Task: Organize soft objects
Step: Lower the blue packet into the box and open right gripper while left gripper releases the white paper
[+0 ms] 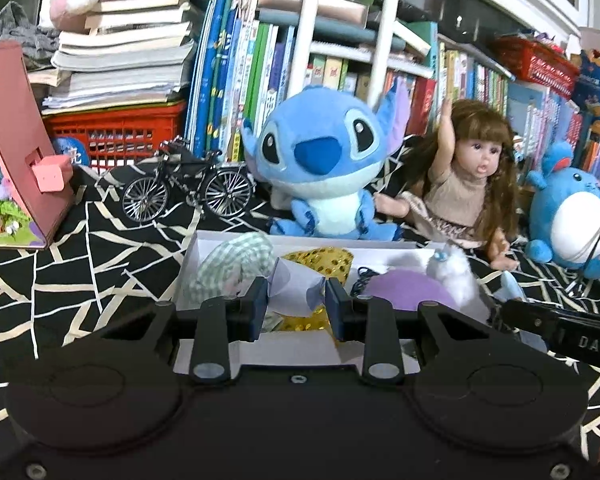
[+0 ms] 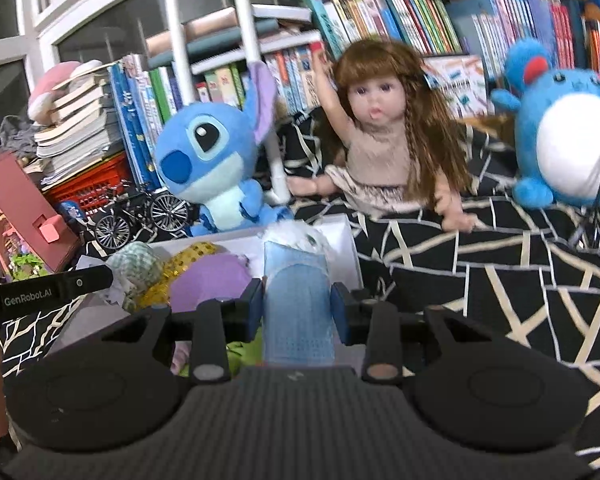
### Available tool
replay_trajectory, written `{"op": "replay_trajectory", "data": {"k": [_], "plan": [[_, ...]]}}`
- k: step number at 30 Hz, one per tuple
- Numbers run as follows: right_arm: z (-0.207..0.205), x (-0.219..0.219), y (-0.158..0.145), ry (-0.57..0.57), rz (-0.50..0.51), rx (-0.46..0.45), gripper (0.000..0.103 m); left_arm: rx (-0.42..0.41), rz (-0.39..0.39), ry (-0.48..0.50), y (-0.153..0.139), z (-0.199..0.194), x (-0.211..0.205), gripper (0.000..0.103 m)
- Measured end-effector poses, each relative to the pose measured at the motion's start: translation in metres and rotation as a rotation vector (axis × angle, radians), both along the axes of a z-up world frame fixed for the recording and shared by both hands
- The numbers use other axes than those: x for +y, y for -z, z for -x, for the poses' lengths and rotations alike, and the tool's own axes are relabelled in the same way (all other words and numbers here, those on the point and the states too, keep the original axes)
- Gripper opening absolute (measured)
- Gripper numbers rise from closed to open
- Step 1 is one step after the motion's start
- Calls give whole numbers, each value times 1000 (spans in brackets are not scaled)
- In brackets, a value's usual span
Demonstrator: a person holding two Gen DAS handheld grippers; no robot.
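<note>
We list: left gripper point(image 1: 297, 294) clenched on pale folded cloth point(image 1: 296, 284); right gripper point(image 2: 297, 300) grasping blue knit roll point(image 2: 298, 300), over white box point(image 1: 236, 354)

- The left gripper point(image 1: 297, 304) was a matte black plastic body, wide and flat, with two shallow round discs moulded into its top.
- Two black link arms ran forward from silver round pivots to dark blue finger pads point(image 1: 260, 304).
- Small screws sat at its lower corners and one at the centre edge.
- The right gripper point(image 2: 298, 306) had the same black shape, with a ribbed grey centre panel and blue finger pads point(image 2: 342, 312).
- Seen from the side, one black gripper bar read "GenRobot.AI" in white letters, the other "DAS".
</note>
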State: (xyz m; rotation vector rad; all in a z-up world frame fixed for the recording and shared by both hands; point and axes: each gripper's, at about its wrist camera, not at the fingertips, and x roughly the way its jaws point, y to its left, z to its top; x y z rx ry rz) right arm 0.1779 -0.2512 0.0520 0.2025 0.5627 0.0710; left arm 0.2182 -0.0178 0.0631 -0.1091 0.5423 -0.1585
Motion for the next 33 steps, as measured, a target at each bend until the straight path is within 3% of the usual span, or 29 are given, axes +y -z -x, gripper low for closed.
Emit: {"op": "replay_trajectory", "data": {"k": [15,33], "plan": [[-15,-3,24,31,-43,72,40,39,-24,-27,20,-15,-4,30],[-20,-3,30,38,-52,89,38,40,-43,-28,25,-21,-8,30]]}}
